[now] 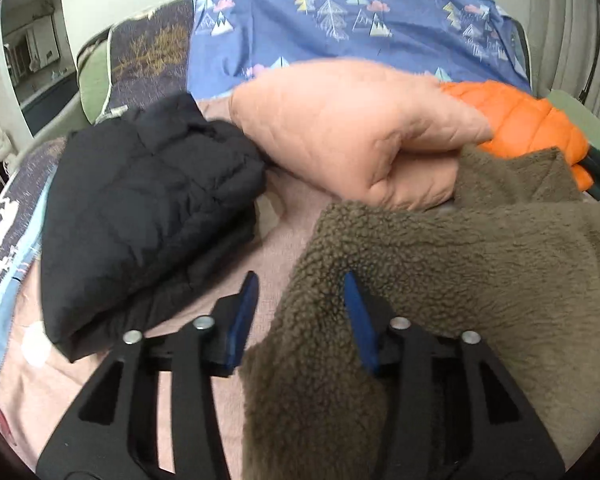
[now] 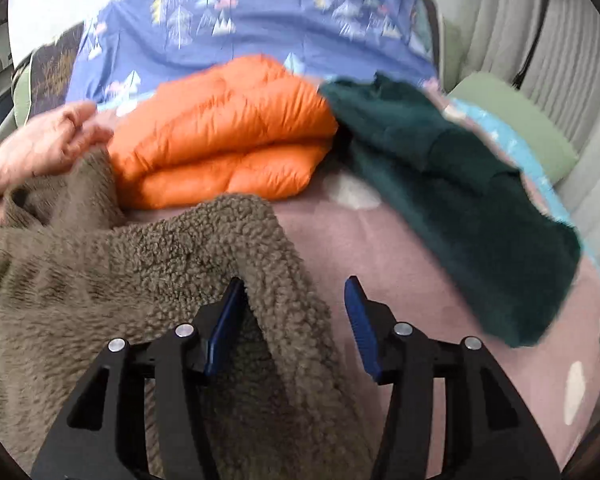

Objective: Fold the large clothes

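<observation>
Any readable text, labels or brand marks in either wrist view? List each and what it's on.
None readable.
Blue bedsheet: printed trees, clouds and mountains only, no words.
Brown fleece jacket, black puffer jacket, orange puffer jacket, dark green garment: no visible labels or logos.

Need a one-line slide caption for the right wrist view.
Open right gripper straddles brown fleece edge beside folded orange jacket.

Pink-covered bed (image 2: 440, 280), brown fleece (image 2: 100, 264), orange puffer (image 2: 220, 152), dark green garment (image 2: 460, 200), black jacket (image 1: 148, 208), peach jacket (image 1: 340, 132)
</observation>
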